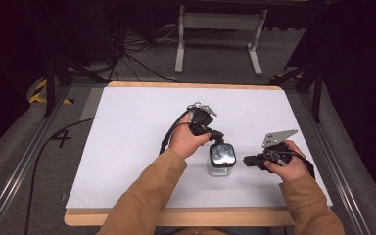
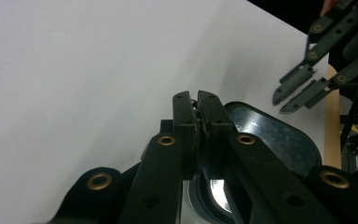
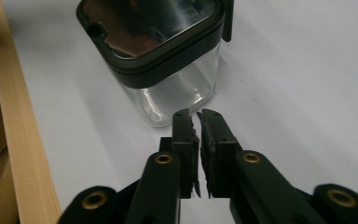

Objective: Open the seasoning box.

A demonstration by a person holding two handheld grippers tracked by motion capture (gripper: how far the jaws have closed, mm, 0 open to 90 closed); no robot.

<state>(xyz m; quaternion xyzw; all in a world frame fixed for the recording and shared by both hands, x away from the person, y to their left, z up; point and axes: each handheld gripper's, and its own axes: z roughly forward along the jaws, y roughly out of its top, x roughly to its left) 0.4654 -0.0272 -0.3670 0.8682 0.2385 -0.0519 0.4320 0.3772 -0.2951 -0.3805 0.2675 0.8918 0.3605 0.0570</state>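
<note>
Clear glass, or clear plastic, forms the body of the jar (image 1: 222,161) that stands upright on the white sheet (image 1: 127,147) covering the table (image 1: 176,217). It sits toward the near edge of the sheet, between the two grippers, and a dark, glossy, roughly square lid (image 3: 149,23) is seated on top of it.

The left gripper (image 1: 219,138) comes at the jar from the far-left side and hangs over the lid's far edge. Its jaws are drawn together, pad against pad. In the left gripper view the closed tips (image 2: 196,109) sit just over the lid's rim; whether they pinch a part of the lid or merely rest above it cannot be told from the frames. The left hand (image 1: 188,142) grips the tool just left of the jar.

The right gripper (image 1: 247,160) lies to the right of the jar, pointing at its side and a little apart from it. In the right gripper view its tips (image 3: 198,122) are pressed nearly closed, with nothing between them, and they stop just short of the jar's clear wall. The right hand (image 1: 289,164) holds it low over the sheet, right of the jar and near the table's wooden front edge.
</note>
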